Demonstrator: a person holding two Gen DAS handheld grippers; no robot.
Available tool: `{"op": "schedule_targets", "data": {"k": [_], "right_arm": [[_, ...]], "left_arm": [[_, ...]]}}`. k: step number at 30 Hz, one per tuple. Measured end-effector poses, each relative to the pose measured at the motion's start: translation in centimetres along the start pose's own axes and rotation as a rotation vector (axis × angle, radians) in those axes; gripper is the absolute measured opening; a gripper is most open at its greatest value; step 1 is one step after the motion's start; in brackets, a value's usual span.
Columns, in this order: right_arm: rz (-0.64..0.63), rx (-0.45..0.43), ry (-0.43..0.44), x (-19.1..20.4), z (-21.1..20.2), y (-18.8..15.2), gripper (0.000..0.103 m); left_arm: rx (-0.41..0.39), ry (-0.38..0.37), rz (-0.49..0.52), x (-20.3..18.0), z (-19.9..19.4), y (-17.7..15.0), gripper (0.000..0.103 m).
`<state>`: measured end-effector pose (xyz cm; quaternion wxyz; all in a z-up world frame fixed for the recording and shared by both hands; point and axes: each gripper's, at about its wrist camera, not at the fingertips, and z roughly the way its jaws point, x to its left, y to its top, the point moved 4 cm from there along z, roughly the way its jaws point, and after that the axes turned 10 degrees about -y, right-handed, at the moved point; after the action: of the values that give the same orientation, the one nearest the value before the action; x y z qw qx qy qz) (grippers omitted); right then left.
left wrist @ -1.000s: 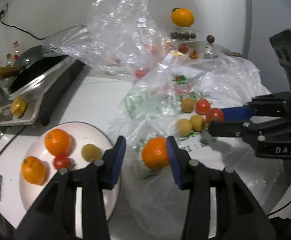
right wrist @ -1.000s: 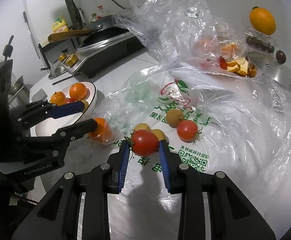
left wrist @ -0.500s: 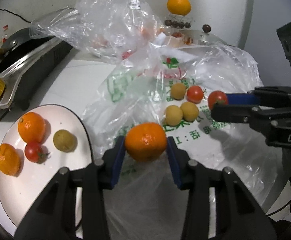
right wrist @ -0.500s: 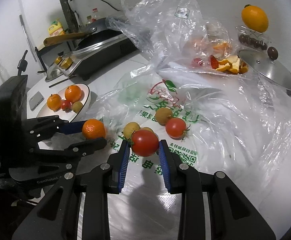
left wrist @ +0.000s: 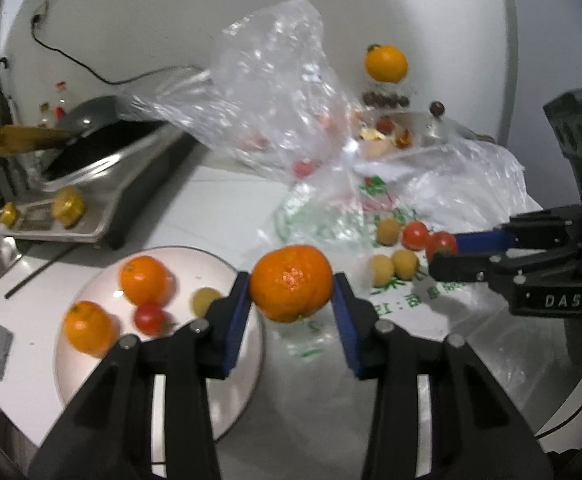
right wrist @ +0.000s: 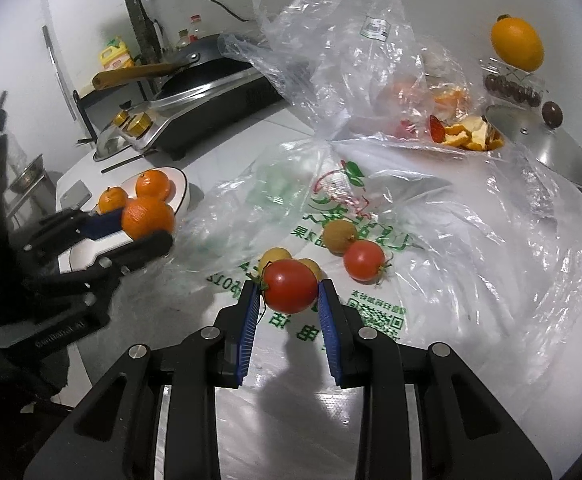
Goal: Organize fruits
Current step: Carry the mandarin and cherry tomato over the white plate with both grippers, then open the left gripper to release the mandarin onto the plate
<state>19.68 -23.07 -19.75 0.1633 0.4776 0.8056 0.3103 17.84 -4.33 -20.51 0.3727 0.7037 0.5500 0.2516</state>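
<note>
My left gripper (left wrist: 291,284) is shut on an orange tangerine (left wrist: 291,282) and holds it in the air beside the right rim of a white plate (left wrist: 227,396). The plate holds two tangerines (left wrist: 145,280), a small tomato (left wrist: 149,318) and a yellow-brown fruit (left wrist: 203,300). My right gripper (right wrist: 289,292) is shut on a red tomato (right wrist: 290,285) above the printed plastic bag (right wrist: 371,320). On the bag lie another tomato (right wrist: 363,260) and three yellow-brown fruits (right wrist: 339,235). The left gripper and its tangerine also show in the right wrist view (right wrist: 147,216).
A crumpled clear bag (left wrist: 275,92) with fruit scraps stands at the back. A stove with a pan (left wrist: 103,160) is at the left. A pot lid (right wrist: 547,148), a box of dark fruits (right wrist: 511,86) and an orange (right wrist: 517,44) are at the back right.
My left gripper closed on the tangerine, lifted it off the bag and carried it left toward the plate. My right gripper kept its tomato and rose slightly.
</note>
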Motion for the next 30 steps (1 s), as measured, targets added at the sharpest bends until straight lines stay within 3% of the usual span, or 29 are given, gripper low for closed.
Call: {"op": "schedule_targets", "data": {"k": [11,17,23,30], "right_arm": [[-0.031,-0.016,0.016,2.1,-0.5,0.7,0.032],[-0.054,-0.016,0.026,3.6,-0.4,1.0,0.032],[-0.069,-0.02,0.031,4.8,-0.6,1.1,0.032],[-0.088,-0.019,0.028,6.0,-0.8,1.2,0.032]], "left_arm": [[0.032,0.057,-0.057,3.1,-2.4,-2.1,0.042],[0.09,0.075,-0.108,5.0,-2.9,-3.6,0.042],[0.145,0.067,-0.138,5.9,-2.9,-5.2,0.042],[0.153,0.037,-0.168,6.7,-2.9,-5.5,0.042]]}}
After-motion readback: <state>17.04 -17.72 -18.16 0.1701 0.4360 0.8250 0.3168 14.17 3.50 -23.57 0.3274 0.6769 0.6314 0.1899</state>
